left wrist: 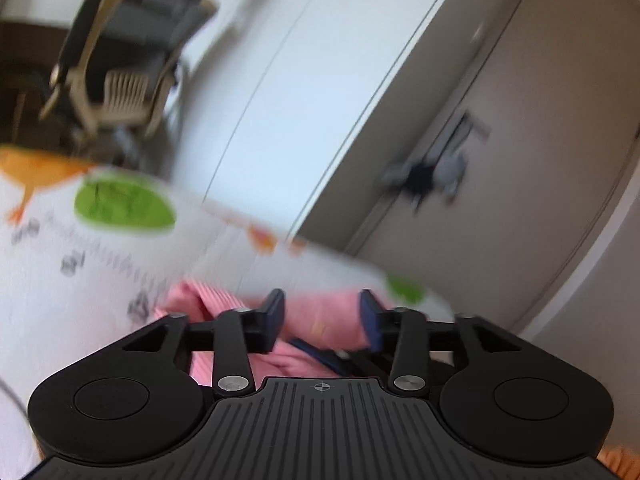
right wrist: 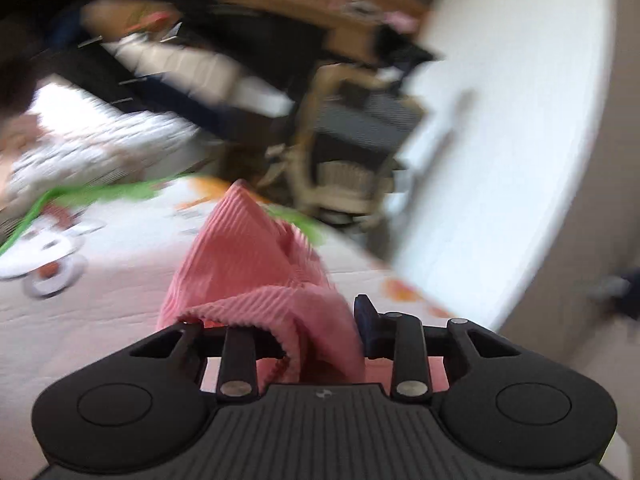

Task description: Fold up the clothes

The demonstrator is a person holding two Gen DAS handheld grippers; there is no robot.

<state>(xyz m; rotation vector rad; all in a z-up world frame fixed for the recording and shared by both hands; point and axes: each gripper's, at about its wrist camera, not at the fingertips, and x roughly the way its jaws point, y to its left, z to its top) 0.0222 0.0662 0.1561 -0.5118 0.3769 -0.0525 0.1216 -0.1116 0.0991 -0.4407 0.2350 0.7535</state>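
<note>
A pink ribbed garment (right wrist: 248, 264) lies on a white bedspread (right wrist: 100, 312) printed with orange and green shapes. My right gripper (right wrist: 320, 330) is shut on a bunched fold of it. The cloth fills the gap, hides the left finger, and rises from the jaws in a peak; the right fingertip (right wrist: 365, 312) presses against its side. In the left wrist view the same pink garment (left wrist: 316, 320) shows beyond and below my left gripper (left wrist: 323, 314). That gripper is open, its two dark pads apart with nothing pinched between them. Both views are motion-blurred.
The bedspread (left wrist: 60, 288) ends at an edge close ahead. Past it stand a tall white cupboard (left wrist: 288, 80), a beige door (left wrist: 520, 160) with dark and grey items hanging on its handle (left wrist: 432, 172), and a beige chair (right wrist: 352, 148). Dark cluttered shelves (right wrist: 180, 60) fill the back left.
</note>
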